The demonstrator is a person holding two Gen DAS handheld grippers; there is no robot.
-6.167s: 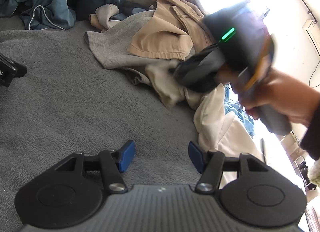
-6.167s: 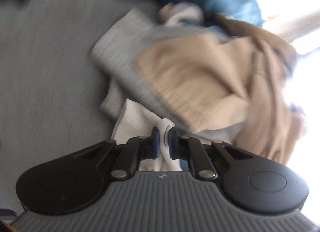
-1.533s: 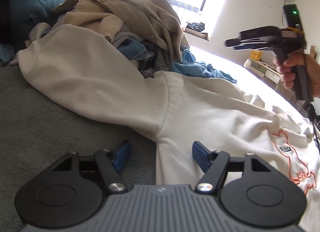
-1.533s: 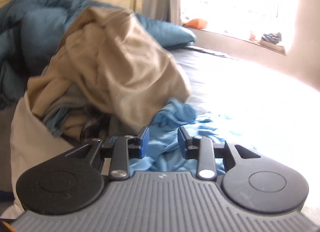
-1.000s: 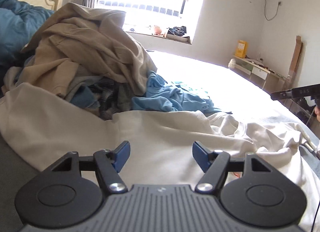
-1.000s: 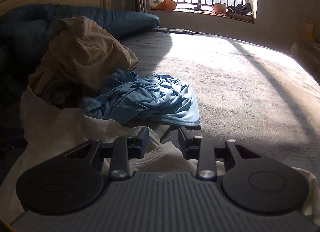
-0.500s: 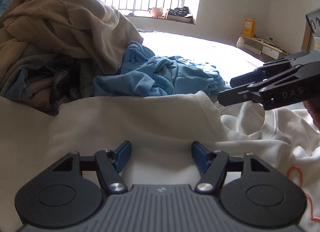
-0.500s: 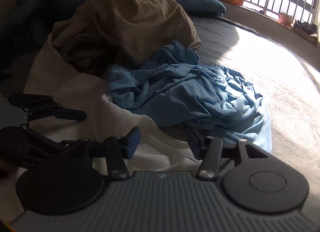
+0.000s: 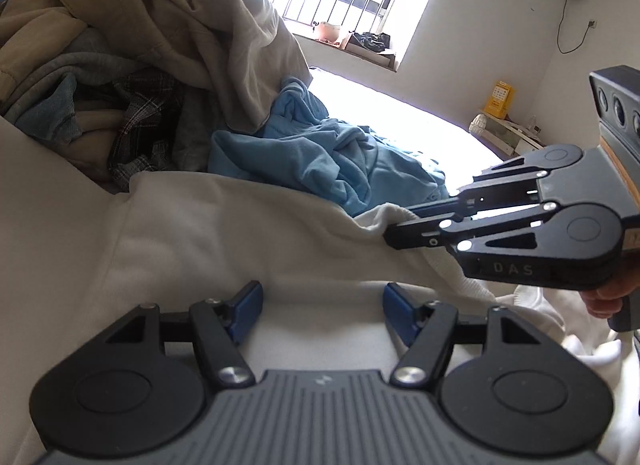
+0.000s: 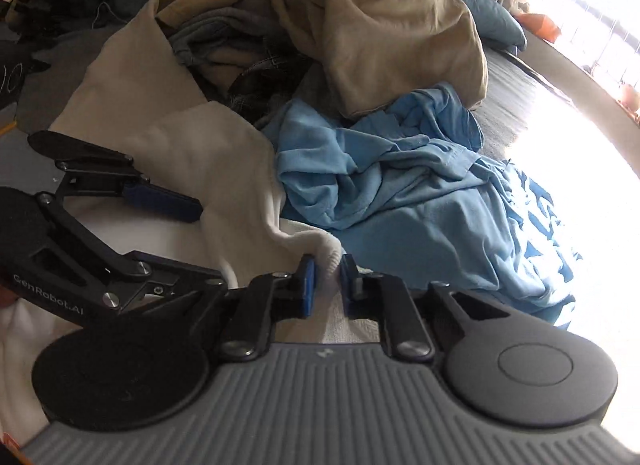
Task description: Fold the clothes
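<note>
While the cream sweatshirt [image 9: 224,233] lies spread on the bed in front of the clothes pile [image 9: 132,25], just beside the blue shirt [image 10: 400,193], its ribbed edge is pinched in the right claw [image 10: 326,269], whose jaws have just been closing onto it. To do this well, I judge the left claw [image 9: 320,299], standing wide over the fabric with nothing held, should take a matching edge before both pull the garment flat. Half a second ago the right claw stood open over that edge.

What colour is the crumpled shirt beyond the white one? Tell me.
Light blue shirt, clearest in the right wrist view.
</note>
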